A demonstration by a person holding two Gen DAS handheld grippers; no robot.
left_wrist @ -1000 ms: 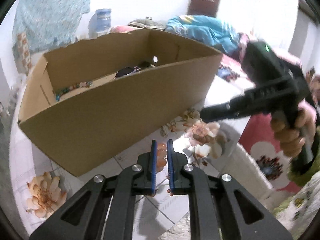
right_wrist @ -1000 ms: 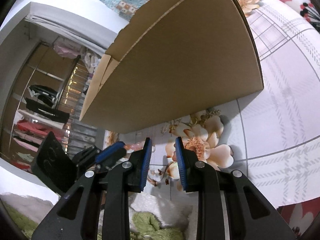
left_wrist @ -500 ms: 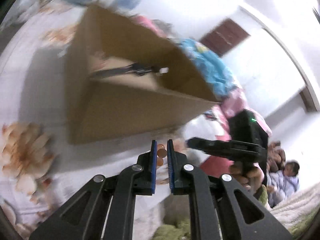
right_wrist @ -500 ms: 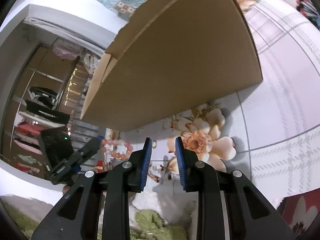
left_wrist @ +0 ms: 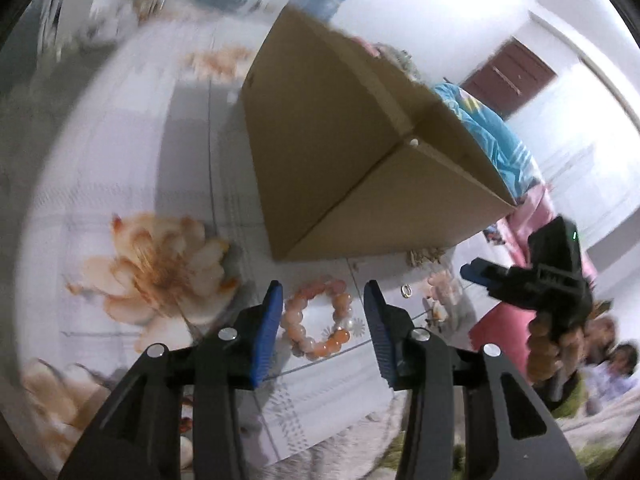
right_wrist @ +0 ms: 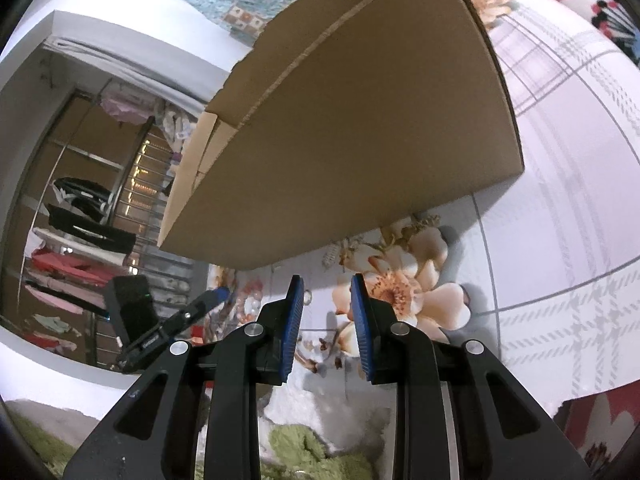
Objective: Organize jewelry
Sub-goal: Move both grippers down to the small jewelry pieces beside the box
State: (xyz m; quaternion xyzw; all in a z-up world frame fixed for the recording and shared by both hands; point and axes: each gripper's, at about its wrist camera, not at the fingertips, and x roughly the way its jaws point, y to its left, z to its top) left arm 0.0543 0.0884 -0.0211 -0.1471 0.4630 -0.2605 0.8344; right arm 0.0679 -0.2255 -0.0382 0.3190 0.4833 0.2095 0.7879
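Left gripper (left_wrist: pixel 324 328) now spread, bead bracelet (left_wrist: pixel 316 320) released beside cardboard box (left_wrist: pixel 360 152), still unboxed; right gripper (right_wrist: pixel 324 320) parted, empty.

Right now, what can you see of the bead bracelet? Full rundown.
The bead bracelet is a closed loop of round, glossy beads in pale pink to orange, a few whitish. It lies flat on the floral plaid cloth, in front of the cardboard box and apart from it. It sits between the open fingers of the left gripper; contact with the fingers can't be judged. The right wrist view shows only a sliver.
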